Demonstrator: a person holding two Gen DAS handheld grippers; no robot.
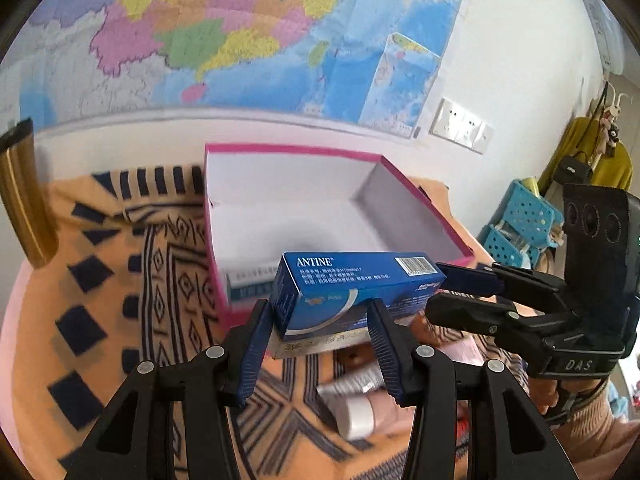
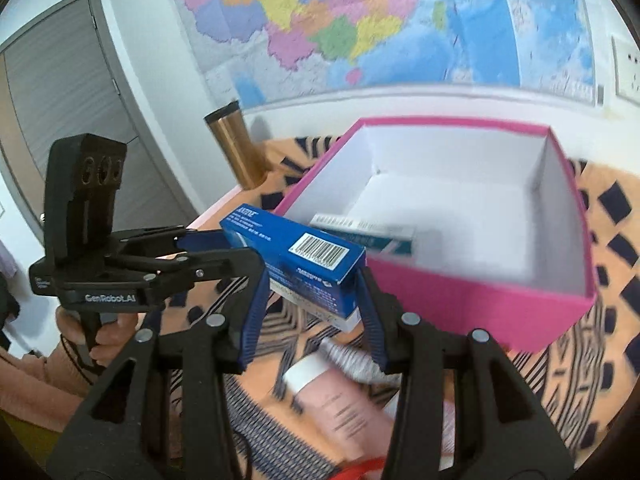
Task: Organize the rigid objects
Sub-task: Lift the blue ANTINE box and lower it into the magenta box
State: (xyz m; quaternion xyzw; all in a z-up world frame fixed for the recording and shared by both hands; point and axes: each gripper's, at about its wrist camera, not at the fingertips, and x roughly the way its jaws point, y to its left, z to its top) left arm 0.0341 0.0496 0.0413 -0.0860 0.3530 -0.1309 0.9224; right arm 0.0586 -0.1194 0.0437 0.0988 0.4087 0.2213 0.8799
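The pink box (image 1: 416,200) occupies frame centre on the table (image 1: 100,280), one carton already inside. Both tools, left tool (image 1: 320,344) and right tool (image 2: 310,312), clamp opposite ends of the blue carton (image 1: 352,288) just before the near wall. Transfer step in hand; next, lift it over the wall and release.

The open box (image 1: 420,216) stands on the cloth (image 1: 100,280) that covers the table, with the wall map (image 1: 224,32) behind it. Inside the box, a small carton (image 2: 368,236) lies against the near wall. Before the box, a second carton (image 1: 352,292) sits between the two grippers, resting on a flat pack (image 1: 316,346). The left gripper (image 1: 320,344) brackets one end of this carton; the right gripper (image 2: 310,316) brackets the other. Nearer than that carton, two tubes (image 2: 336,404) lie on the cloth. A flask (image 2: 236,148) stands left of the box, near the wall.
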